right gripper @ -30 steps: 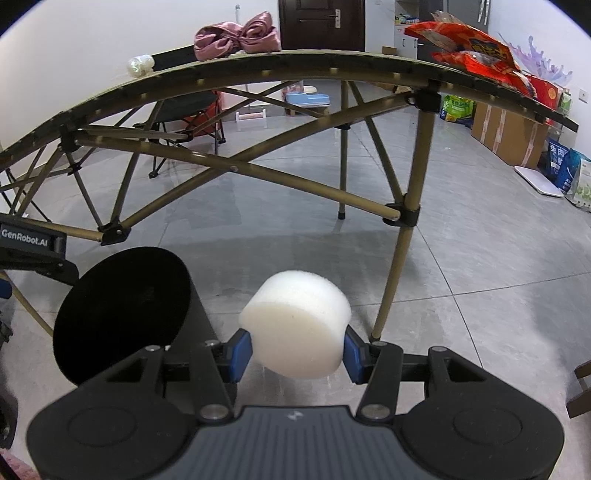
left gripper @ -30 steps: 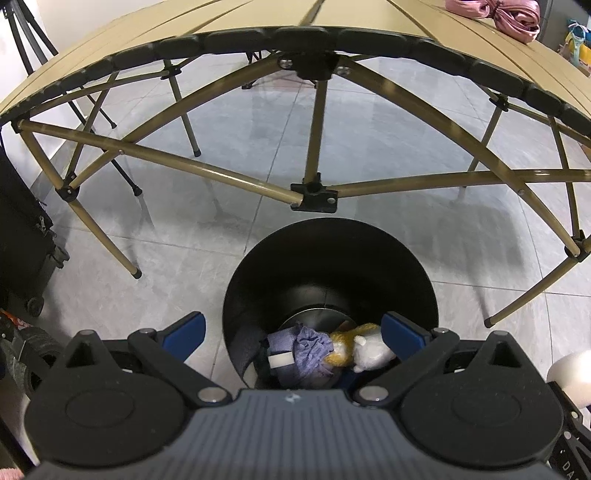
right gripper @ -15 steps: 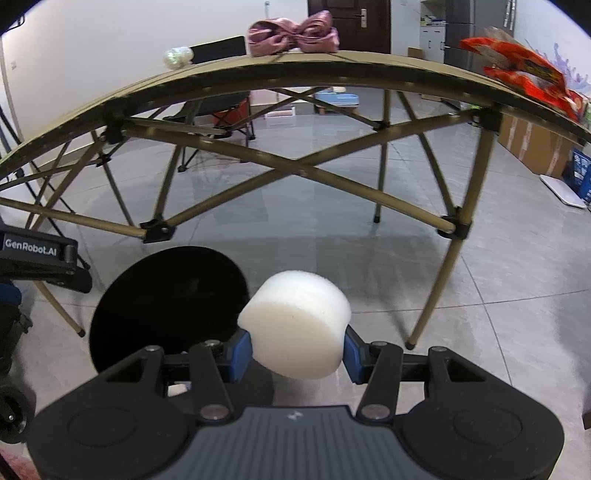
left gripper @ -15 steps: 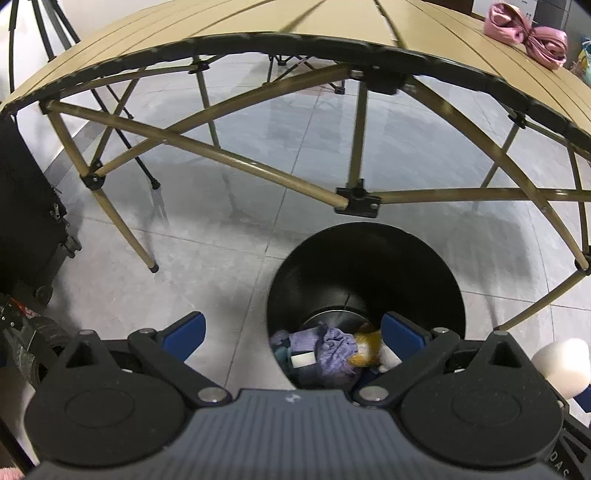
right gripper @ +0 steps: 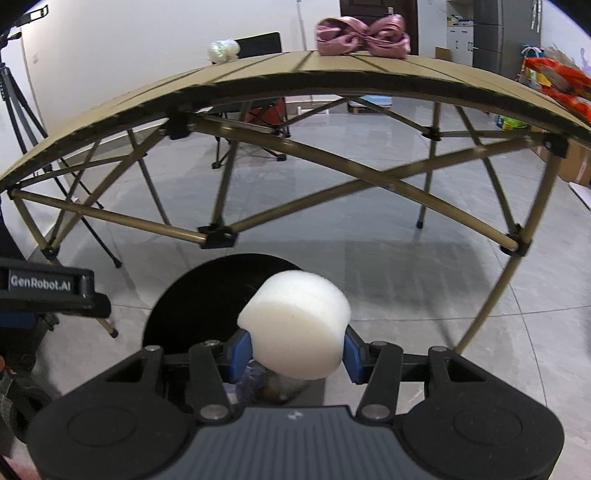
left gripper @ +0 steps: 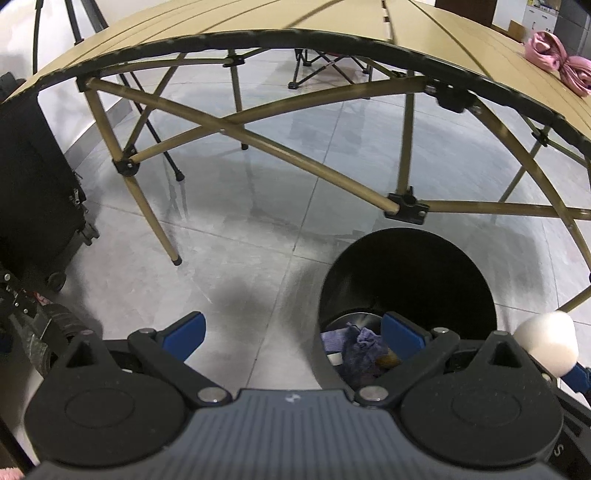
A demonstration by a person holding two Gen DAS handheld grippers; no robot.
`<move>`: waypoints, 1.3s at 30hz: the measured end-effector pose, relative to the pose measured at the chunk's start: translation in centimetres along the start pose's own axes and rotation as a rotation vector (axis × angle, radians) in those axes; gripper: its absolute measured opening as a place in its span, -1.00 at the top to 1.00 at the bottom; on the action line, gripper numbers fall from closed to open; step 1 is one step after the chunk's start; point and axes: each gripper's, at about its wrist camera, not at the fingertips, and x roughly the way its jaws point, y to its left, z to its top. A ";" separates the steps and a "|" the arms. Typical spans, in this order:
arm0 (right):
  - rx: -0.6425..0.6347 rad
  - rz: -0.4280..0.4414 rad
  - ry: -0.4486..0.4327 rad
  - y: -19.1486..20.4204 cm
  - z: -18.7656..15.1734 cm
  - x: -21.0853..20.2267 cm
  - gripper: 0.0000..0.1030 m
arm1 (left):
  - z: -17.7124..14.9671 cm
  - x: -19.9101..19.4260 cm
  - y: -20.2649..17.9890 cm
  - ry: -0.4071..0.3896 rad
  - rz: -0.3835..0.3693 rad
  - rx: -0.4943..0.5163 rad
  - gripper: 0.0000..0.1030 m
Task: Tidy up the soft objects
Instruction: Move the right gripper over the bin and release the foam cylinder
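My right gripper (right gripper: 295, 354) is clenched on the white round foam sponge puck (right gripper: 295, 326), its blue pads pressing the curved sides so the flat face looks back at the camera and the puck's short axis runs along my fingers. What the coming move turns on is this: the tall black cylindrical bin (right gripper: 207, 306) stands on the grey tiled floor (right gripper: 406, 280) directly under and just ahead of the puck, its dark mouth showing behind and to the left of the foam, so the drop is nearly straight down, perhaps with a slight shift leftward. My right hand is plainly the nearer one to finish this. My left gripper (left gripper: 291, 332) hangs released with nothing between its blue fingers, its right finger over the bin's near rim and its left finger over bare floor. From the left view the bin (left gripper: 406, 273) already holds a crumpled purple cloth (left gripper: 360, 345) and something yellowish beside it, low at the bottom; the puck (left gripper: 546, 343) appears at the bin's right edge. A pink satin bow (right gripper: 362, 35) lies on the tan slatted folding table (right gripper: 258, 74).
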 end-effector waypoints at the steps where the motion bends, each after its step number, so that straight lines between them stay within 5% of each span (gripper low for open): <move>1: -0.001 0.007 0.001 0.4 0.1 0.1 0.04 | 0.0 0.0 0.3 0.000 0.001 -0.003 -1.00; 39: -0.011 0.033 0.145 6.5 0.5 7.3 0.03 | -0.6 1.2 8.1 0.041 0.056 -0.097 -1.00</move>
